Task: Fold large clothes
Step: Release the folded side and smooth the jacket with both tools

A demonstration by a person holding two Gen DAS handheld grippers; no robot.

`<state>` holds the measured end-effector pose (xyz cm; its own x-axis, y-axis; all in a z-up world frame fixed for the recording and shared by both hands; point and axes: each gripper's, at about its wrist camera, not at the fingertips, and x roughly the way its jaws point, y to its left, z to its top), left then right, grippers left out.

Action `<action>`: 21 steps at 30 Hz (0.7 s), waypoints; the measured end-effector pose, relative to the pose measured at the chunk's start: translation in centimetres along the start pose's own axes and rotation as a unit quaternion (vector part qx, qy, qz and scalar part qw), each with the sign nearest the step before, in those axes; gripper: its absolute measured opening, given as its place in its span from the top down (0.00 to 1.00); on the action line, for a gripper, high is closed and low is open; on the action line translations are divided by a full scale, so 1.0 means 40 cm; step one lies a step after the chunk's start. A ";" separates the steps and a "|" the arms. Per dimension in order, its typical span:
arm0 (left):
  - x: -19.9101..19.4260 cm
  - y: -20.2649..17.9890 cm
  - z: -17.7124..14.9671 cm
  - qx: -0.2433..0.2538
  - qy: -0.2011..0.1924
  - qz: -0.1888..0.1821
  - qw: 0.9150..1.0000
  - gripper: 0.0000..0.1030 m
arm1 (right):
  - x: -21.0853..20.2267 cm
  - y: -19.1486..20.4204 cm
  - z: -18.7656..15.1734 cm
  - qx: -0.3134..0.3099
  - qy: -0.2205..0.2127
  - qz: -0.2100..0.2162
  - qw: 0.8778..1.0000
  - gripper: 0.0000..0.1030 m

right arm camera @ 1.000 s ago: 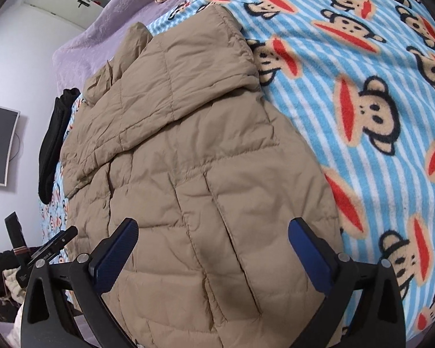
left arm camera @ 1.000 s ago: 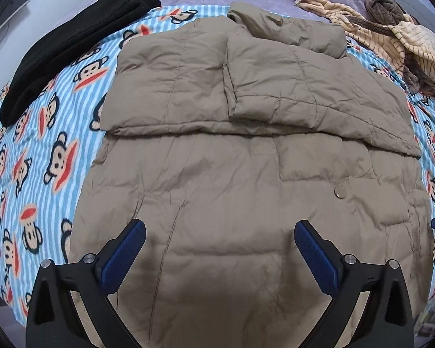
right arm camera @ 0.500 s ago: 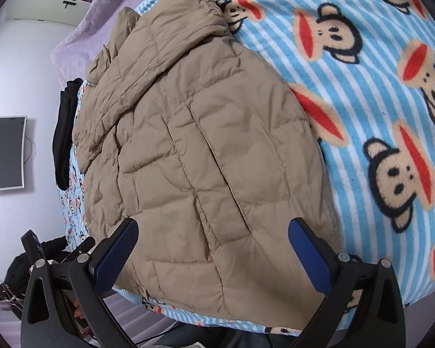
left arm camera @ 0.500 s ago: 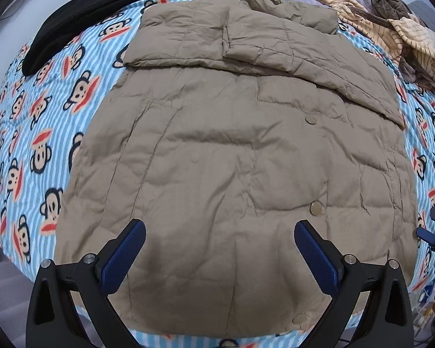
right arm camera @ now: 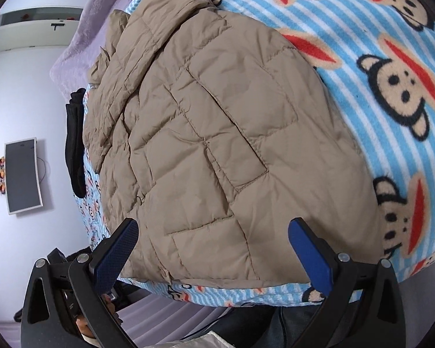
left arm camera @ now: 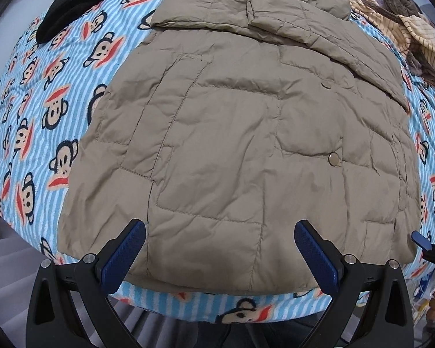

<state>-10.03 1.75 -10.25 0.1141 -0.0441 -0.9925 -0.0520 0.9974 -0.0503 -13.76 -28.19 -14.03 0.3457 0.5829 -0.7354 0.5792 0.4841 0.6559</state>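
Both grippers have drawn back past the hem, so the whole tan quilted jacket [left arm camera: 246, 133] (sleeves folded across its chest, snaps showing) lies flat on the monkey-print blanket [left arm camera: 43, 110], left gripper [left arm camera: 220, 256] and right gripper [right arm camera: 213, 256] spread wide, empty.

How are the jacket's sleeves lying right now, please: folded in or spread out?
Folded in: both sleeves lie crossed over the jacket chest, none spread on the blanket.
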 end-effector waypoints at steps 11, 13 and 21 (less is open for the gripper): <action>0.033 0.072 -0.041 0.023 0.016 -0.027 0.999 0.00 | 0.001 -0.031 -0.100 0.048 -0.022 -0.006 0.999 0.00; 0.024 0.087 -0.049 0.027 0.014 -0.034 0.999 0.00 | -0.003 -0.045 -0.106 0.062 -0.025 -0.008 0.998 0.00; 0.004 0.244 -0.107 -0.015 0.021 -0.104 0.994 0.00 | -0.022 -0.102 -0.134 0.094 -0.037 -0.024 0.995 0.00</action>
<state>-14.77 11.23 -11.37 0.0848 -0.2518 -0.9641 -0.0615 0.9644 -0.2573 -20.40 -27.19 -15.14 0.3629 0.5090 -0.7805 0.7226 0.3752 0.5806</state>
